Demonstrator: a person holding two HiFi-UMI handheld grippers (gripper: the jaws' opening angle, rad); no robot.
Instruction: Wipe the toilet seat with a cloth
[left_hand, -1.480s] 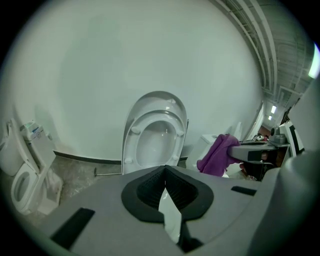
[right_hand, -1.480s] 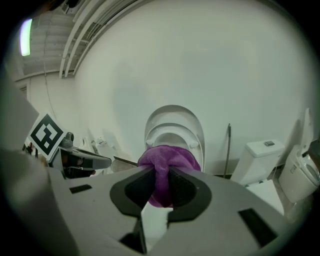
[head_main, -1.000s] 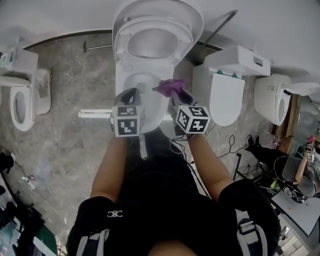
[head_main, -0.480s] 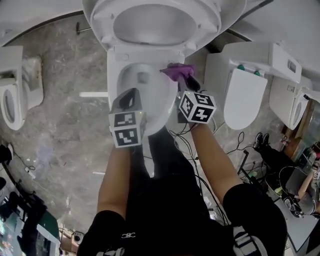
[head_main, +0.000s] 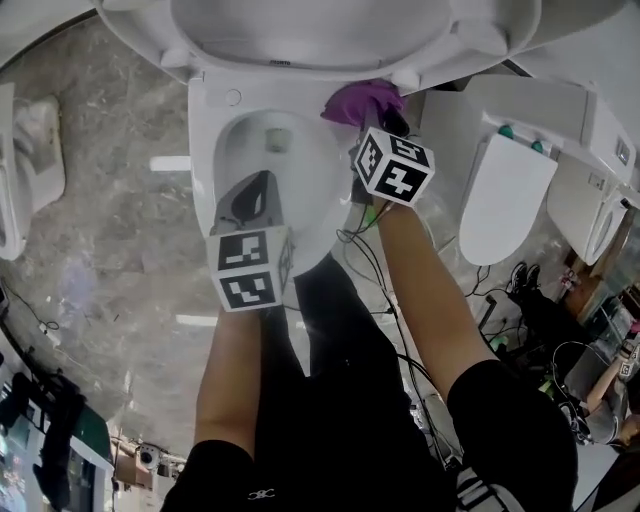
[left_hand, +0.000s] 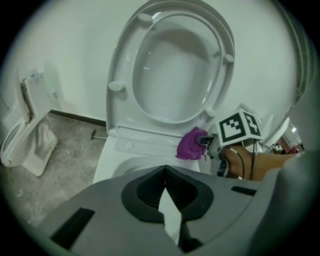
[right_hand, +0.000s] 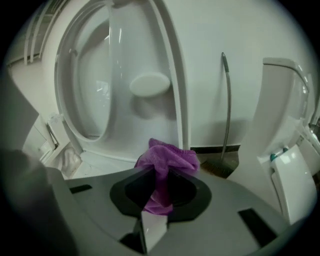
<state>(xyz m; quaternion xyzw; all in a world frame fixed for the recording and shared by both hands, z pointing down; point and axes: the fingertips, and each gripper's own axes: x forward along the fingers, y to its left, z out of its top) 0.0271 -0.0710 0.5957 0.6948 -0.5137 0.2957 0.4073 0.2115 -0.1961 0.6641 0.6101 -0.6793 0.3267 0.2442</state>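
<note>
A: The toilet (head_main: 203, 130) is standing with its seat (left_hand: 122, 60) raised upright. What is the person needing to get right here?

B: The right claw (right_hand: 160, 182) is pinching the purple cloth (right_hand: 167, 157) tight in a bunch, just beside the hinge at the bowl's back right corner. The wad is probably best pressing flat on the seat ring, then sweeping round it in one arc.

A: And what is the left claw (left_hand: 165, 182) doing?

B: It is hovering over the bowl's near rim, closed on nothing. It is likely safest staying clear of the cloth's path.
</note>
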